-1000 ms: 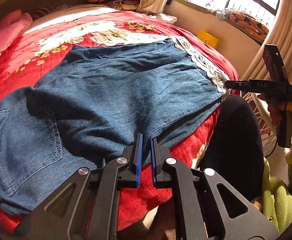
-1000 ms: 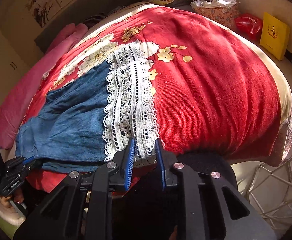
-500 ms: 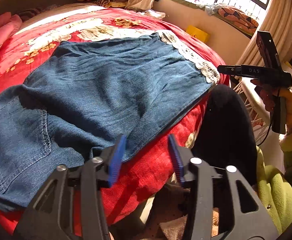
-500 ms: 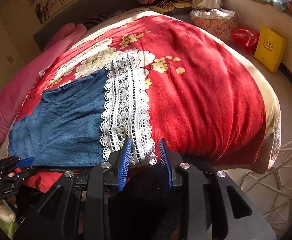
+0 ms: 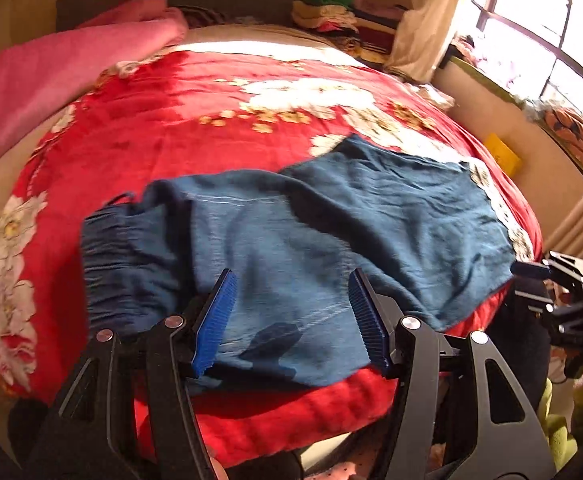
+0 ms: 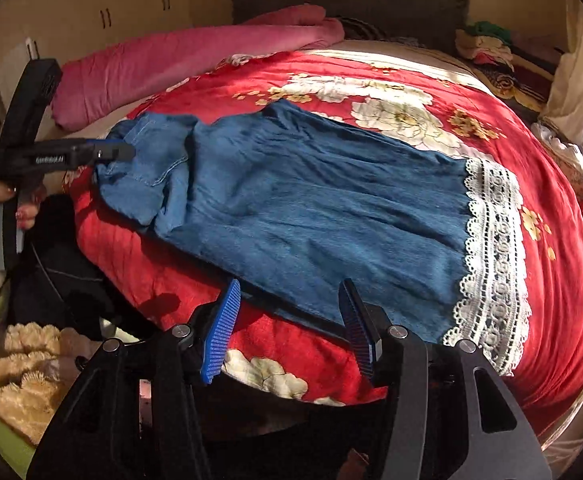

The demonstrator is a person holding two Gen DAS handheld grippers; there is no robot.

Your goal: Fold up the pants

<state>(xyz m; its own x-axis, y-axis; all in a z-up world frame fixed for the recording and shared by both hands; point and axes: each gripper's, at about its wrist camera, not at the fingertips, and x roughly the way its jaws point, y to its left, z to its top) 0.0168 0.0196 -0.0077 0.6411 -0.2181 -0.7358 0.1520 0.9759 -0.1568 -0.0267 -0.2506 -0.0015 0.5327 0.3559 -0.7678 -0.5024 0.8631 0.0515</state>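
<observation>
Pants (image 6: 311, 208) of blue denim lie across the red floral bedspread (image 6: 431, 80), near its front edge, one leg laid over the other, the gathered waistband (image 5: 111, 264) at one end and the white lace hem (image 6: 495, 252) at the other. Left hand-held gripper (image 5: 291, 316) hovers over the seat end with its jaws opening and no cloth pinched between the blue pads (image 5: 215, 320). Right hand-held gripper (image 6: 287, 328) hangs at the near edge of the leg, jaws likewise opening and free of the cloth. The next fold probably brings the hem toward the waistband, so each pinch should take both layers at the lace corners, lift together and keep the edge taut, since the soft denim already shows wrinkles and could bunch
</observation>
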